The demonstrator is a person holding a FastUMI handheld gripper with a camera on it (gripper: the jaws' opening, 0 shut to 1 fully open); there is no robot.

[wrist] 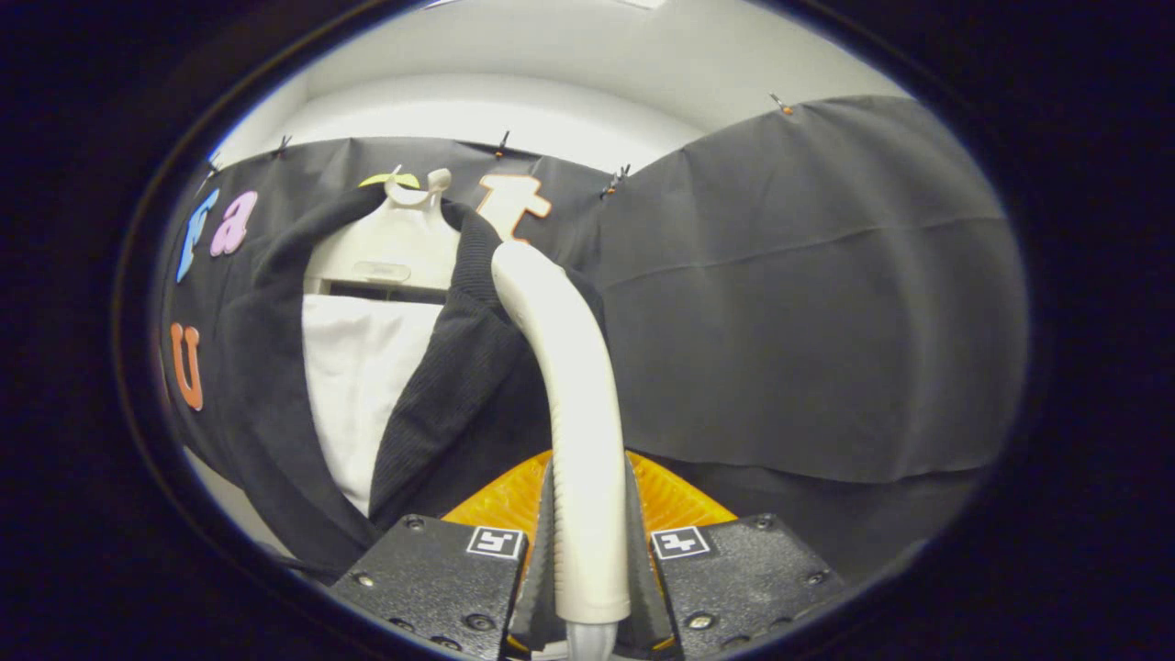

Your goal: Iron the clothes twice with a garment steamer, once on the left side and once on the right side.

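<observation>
Hanging across the far side of the booth, the black cloth wall [808,303] takes up most of the scene, pinned along its top edge with small clips, and a pale wall and ceiling show above it. To the left, a dark garment [459,367] hangs on a cream hanger [390,248], its ribbed collar and front edge falling open to show a white lining or shirt [353,386] inside. The garment's right front panel lies just behind the steamer, and the steamer's upper end reaches the collar on that side; whether it touches the fabric cannot be told.

The cream garment steamer [574,395] rises from between the fingers, curving up and slightly left toward the collar. Its lower part sits between the two fingers of the hand-held gripper [587,588], and both ribbed inner pads [542,551] press against its sides, so the hand-held gripper is clamped on the steamer's handle. A grey neck or hose end leaves the steamer's near end below the fingers. Just behind the fingers, an orange ribbed part [500,500] fans out on either side of the handle. Each finger block carries a small black-and-white marker [496,542] on its top face.
</observation>
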